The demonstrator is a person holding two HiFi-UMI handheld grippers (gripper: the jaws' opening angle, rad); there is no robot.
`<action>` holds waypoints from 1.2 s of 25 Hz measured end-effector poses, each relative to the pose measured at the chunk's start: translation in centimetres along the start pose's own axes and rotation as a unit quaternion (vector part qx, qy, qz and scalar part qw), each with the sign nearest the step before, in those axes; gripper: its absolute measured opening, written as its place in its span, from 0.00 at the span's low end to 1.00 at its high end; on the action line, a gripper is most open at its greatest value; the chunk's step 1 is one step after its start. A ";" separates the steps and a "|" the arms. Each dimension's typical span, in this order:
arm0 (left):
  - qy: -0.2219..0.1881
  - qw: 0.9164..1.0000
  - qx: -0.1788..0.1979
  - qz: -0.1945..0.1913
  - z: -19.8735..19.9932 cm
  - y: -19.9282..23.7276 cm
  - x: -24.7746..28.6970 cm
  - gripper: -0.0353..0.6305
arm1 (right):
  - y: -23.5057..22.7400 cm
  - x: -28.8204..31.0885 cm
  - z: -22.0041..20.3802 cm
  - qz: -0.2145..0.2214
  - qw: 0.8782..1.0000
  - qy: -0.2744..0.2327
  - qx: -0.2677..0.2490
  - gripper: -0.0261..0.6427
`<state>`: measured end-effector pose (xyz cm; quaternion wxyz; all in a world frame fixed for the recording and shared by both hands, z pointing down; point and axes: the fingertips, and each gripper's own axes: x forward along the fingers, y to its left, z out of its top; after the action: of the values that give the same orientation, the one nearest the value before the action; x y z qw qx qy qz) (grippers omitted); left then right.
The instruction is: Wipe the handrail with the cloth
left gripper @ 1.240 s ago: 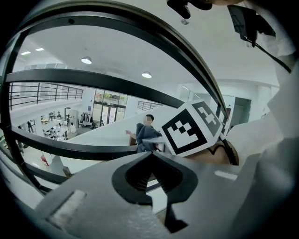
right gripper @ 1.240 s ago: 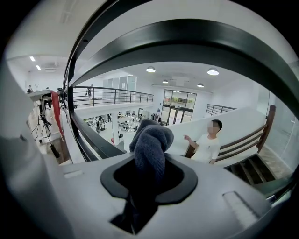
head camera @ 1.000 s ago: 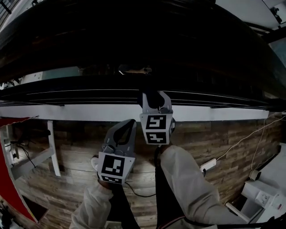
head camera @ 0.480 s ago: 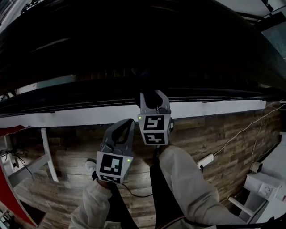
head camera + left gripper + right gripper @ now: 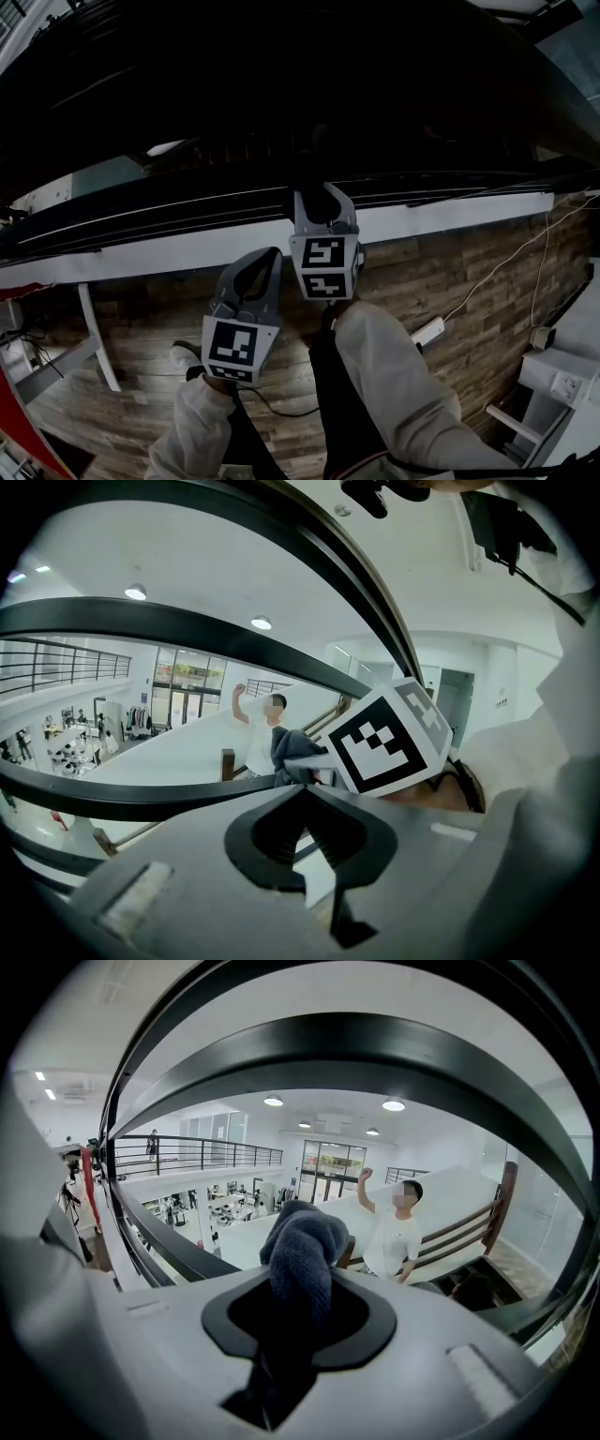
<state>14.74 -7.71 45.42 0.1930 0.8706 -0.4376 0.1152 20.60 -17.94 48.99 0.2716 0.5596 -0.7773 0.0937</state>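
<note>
The black handrail (image 5: 422, 178) runs across the head view above a white ledge; its dark bars arc overhead in the right gripper view (image 5: 375, 1063) and the left gripper view (image 5: 187, 635). My right gripper (image 5: 320, 192) reaches up to the rail and is shut on a dark blue-grey cloth (image 5: 305, 1241), which bulges out of its jaws (image 5: 298, 1288). The cloth (image 5: 291, 752) and the right gripper's marker cube (image 5: 389, 742) show from the left gripper. My left gripper (image 5: 262, 258) hangs lower and to the left, shut and empty (image 5: 305, 794).
Below the rail lies a wooden floor (image 5: 450, 272) with a white power strip and cable (image 5: 429, 331), a white frame leg (image 5: 94, 337) and white furniture (image 5: 562, 375). Beyond the rail an atrium opens, with a person in a white shirt (image 5: 394, 1232) by a staircase.
The head view has swung, so the rail and white ledge now slant up to the right. Both grippers keep nearly the same places, the right one still shut on the cloth.
</note>
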 end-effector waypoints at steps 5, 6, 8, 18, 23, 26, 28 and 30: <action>-0.001 1.000 0.006 -0.007 0.0 -1.9 1.8 0.06 | -2.9 -0.5 -0.8 -0.011 1.000 -0.005 0.006 0.17; 0.000 1.000 0.007 -0.009 -0.1 -2.4 2.2 0.06 | -3.4 -0.6 -1.0 -0.012 1.000 -0.006 0.006 0.17; 0.001 1.000 0.010 -0.013 -0.2 -3.4 3.0 0.06 | -4.7 -0.8 -1.5 -0.015 1.000 -0.006 0.009 0.17; 0.001 0.999 0.017 -0.038 0.0 -8.0 7.9 0.06 | -11.6 -2.1 -3.7 -0.043 0.999 -0.003 0.018 0.17; 0.001 0.998 0.021 -0.057 0.3 -11.1 10.4 0.06 | -15.8 -3.0 -4.5 -0.057 0.998 -0.008 0.013 0.17; -0.001 0.997 0.024 -0.068 0.5 -13.1 12.0 0.06 | -18.4 -3.7 -5.2 -0.067 0.998 -0.006 0.014 0.17; -0.002 0.997 0.025 -0.078 0.7 -14.4 13.3 0.06 | -20.3 -4.0 -5.9 -0.073 0.997 -0.003 0.018 0.17; -0.001 0.996 0.028 -0.088 0.9 -15.9 14.7 0.06 | -22.2 -4.3 -6.4 -0.078 0.997 -0.001 0.020 0.17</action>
<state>36.28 -10.07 46.31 0.1773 0.9108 -0.3565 0.1089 44.05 -19.51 48.53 0.2658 0.6242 -0.7295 0.0873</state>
